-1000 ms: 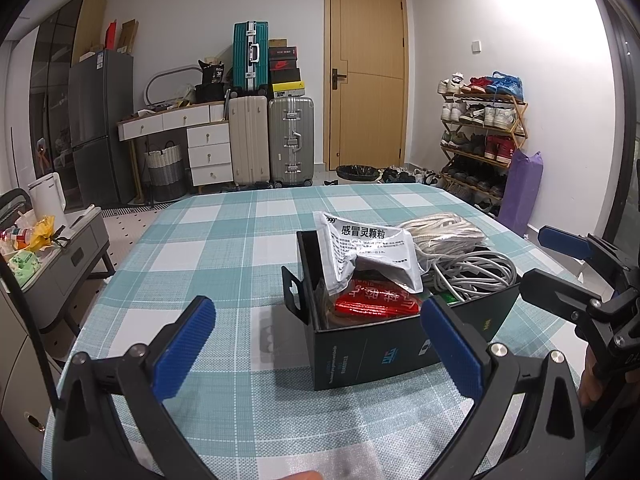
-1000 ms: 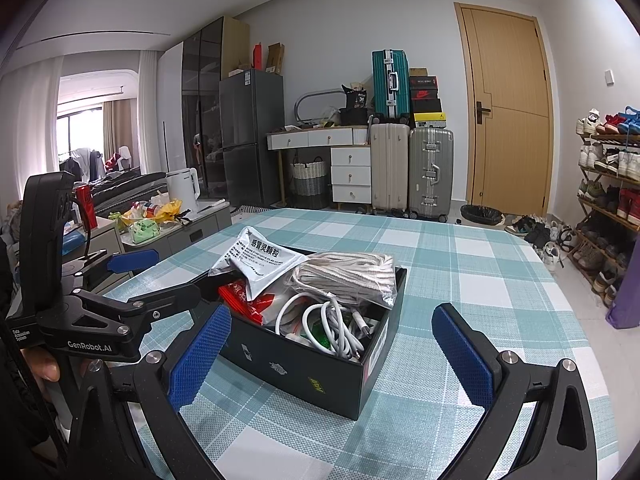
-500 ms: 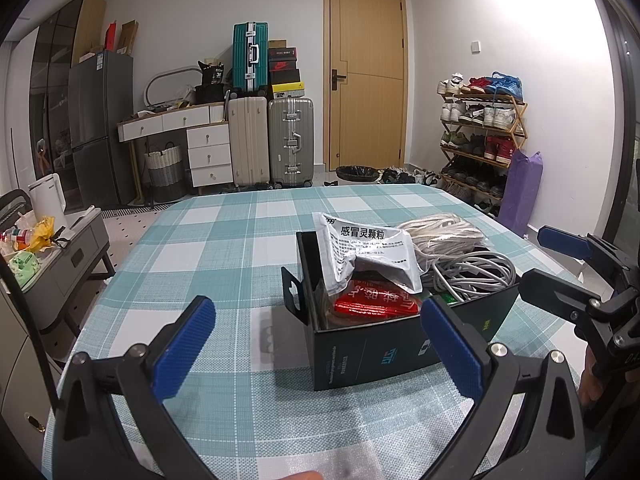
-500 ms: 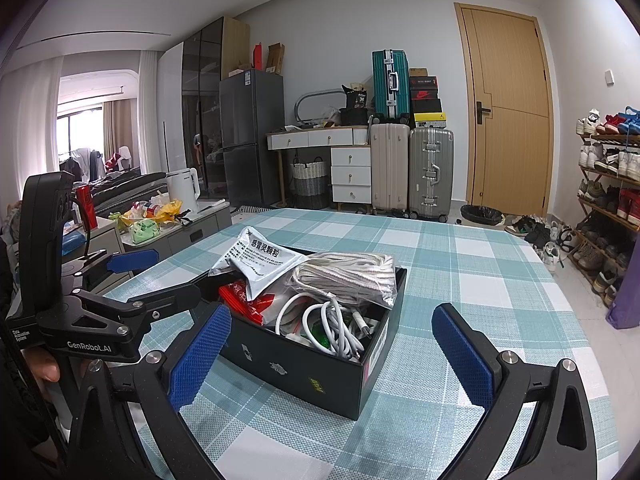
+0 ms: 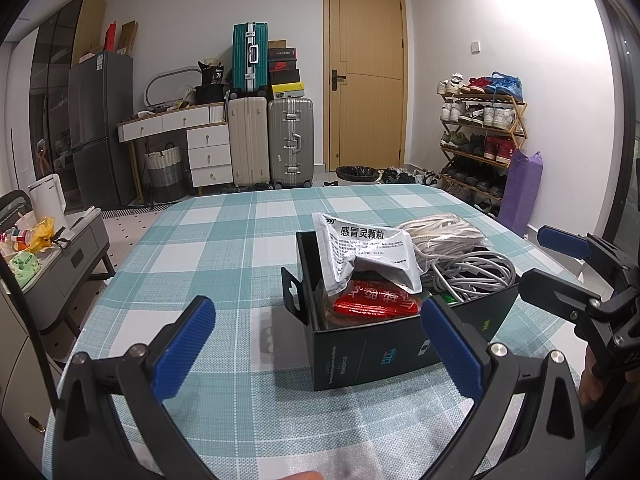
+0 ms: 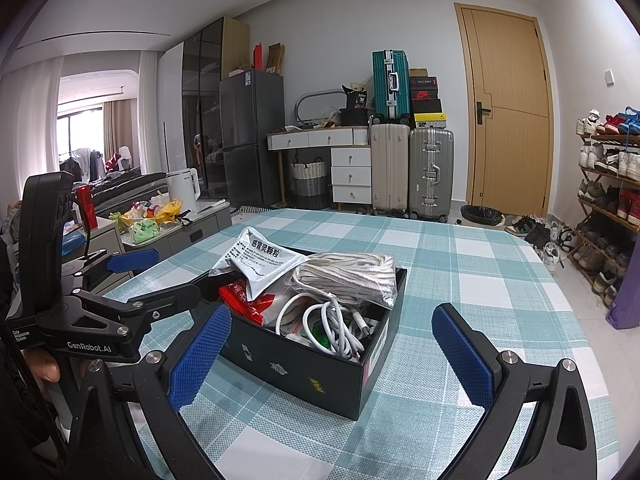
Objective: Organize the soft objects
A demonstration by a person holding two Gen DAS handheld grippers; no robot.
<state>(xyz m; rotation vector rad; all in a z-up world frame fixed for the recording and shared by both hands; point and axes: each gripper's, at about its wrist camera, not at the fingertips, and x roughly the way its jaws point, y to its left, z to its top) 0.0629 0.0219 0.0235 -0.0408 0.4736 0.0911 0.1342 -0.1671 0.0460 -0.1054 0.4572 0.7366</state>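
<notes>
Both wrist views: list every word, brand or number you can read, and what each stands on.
"感冒灵颗粒": white sachet atop the black box.
"999": the sachet's top corner.
"GenRobot.AI": body of the left gripper, right wrist view.
"36": dark bag on the desk.
Too small or blurred: sachet's fine print, red packet, box side labels, shoe boxes by the suitcases.

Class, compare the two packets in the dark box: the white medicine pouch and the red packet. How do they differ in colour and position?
The white medicine pouch has black print and lies on top, sticking up above the box rim. The red packet is glossy with pale lettering and sits lower, partly covered by the pouch. Both are soft flat sachets at the same end of the box.
</notes>
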